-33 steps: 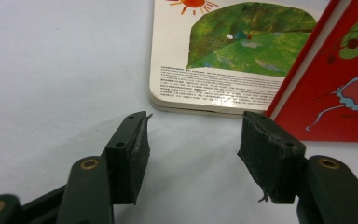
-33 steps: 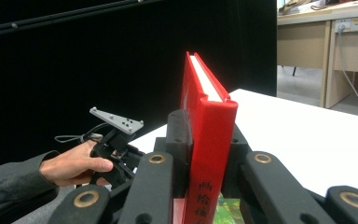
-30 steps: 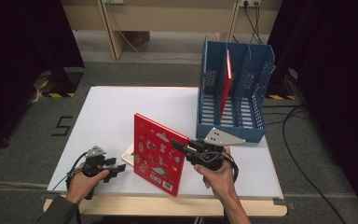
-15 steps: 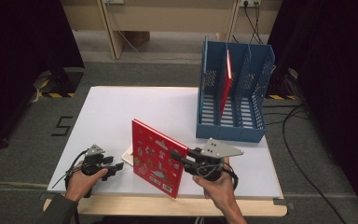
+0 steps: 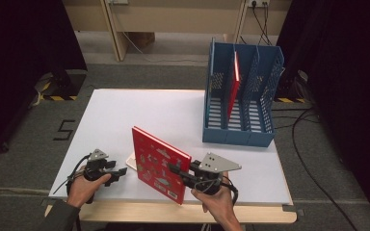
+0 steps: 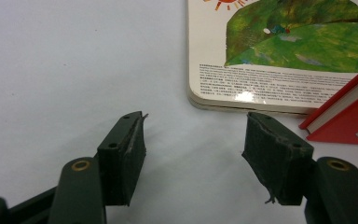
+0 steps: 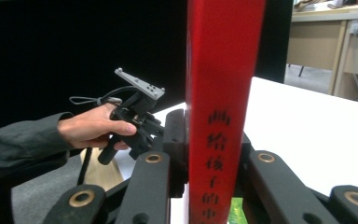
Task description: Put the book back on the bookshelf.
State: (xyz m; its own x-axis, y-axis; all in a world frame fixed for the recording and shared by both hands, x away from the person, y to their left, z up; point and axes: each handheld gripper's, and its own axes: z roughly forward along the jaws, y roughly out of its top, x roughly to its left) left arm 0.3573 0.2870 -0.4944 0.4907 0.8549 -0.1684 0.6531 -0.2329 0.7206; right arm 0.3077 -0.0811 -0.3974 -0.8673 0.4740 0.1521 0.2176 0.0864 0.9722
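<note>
White table, lower centre of the high view: the near and right edges carry the items, and a broad bare stretch runs across its upper left half. Red book, lower centre, stands upright on its bottom edge near the table's front edge, cover facing lower left, spine toward the right gripper, whose jaws are clamped on that spine; in the right gripper view the red spine rises between the two black jaws with dark printed characters running down it. Picture book, upper right of the left gripper view, lies flat on the table with a green leaf illustration and a block of small print, its rounded near corner just ahead of the left gripper; a corner of the red book stands at its right edge, though whether the two touch cannot be told. Left gripper, lower left of the high view, rests low at the table's front edge; its jaws have just been opening and stand apart with only bare table between the pads. Blue file rack, upper right, stands near the table's right edge, well apart from both hands, with a thin red book upright in one compartment. Open table lies between the red book and the rack.
</note>
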